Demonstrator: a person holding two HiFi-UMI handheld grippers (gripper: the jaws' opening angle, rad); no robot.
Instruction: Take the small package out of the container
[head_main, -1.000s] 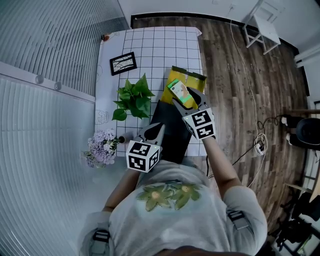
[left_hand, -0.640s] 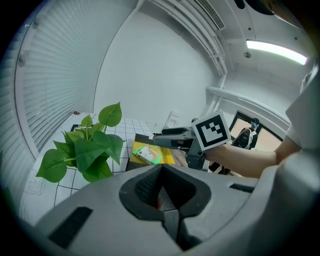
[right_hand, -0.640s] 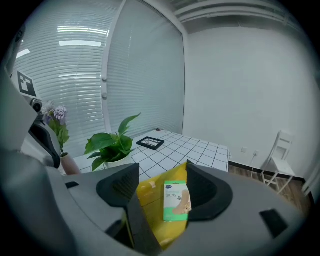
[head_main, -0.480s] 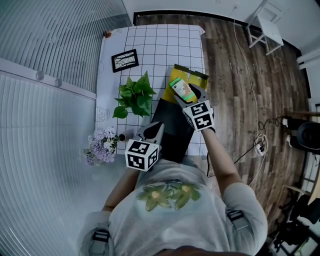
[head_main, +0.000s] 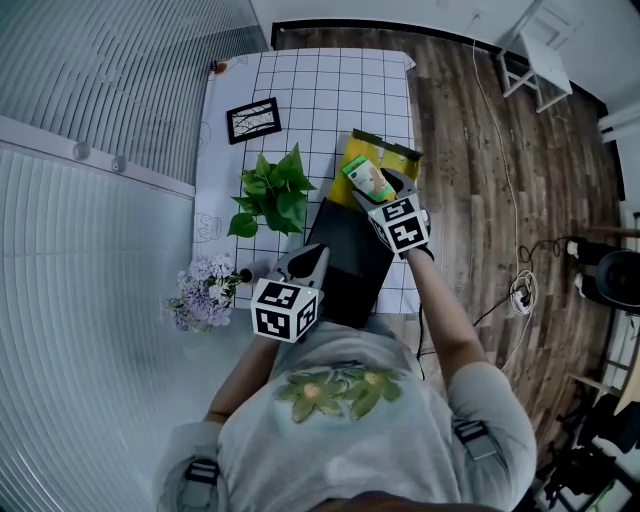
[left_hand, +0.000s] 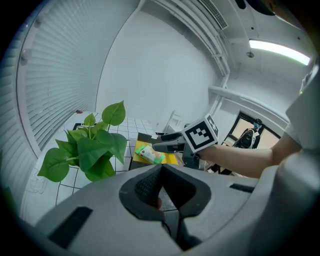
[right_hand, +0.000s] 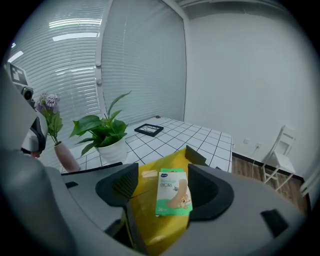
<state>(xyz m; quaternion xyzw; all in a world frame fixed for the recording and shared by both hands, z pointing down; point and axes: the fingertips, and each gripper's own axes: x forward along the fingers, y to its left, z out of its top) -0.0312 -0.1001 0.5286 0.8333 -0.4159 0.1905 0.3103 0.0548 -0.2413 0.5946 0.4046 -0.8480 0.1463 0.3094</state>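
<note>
Plant (head_main: 272, 190) stands beside container (right_hand: 160, 230); right gripper (right_hand: 165, 185), jaws just opening, straddles package (right_hand: 173, 194); left gripper (left_hand: 161, 174) closed.

The head view looks steeply down from above the person onto the whole tabletop (head_main: 330, 90). The left gripper view sits low behind its own jaws and faces across the tabletop toward the far wall. The right gripper view faces the blinds (right_hand: 60, 65), close above the yellow container (right_hand: 145, 220). All three views share the potted plant (head_main: 272, 190).
</note>
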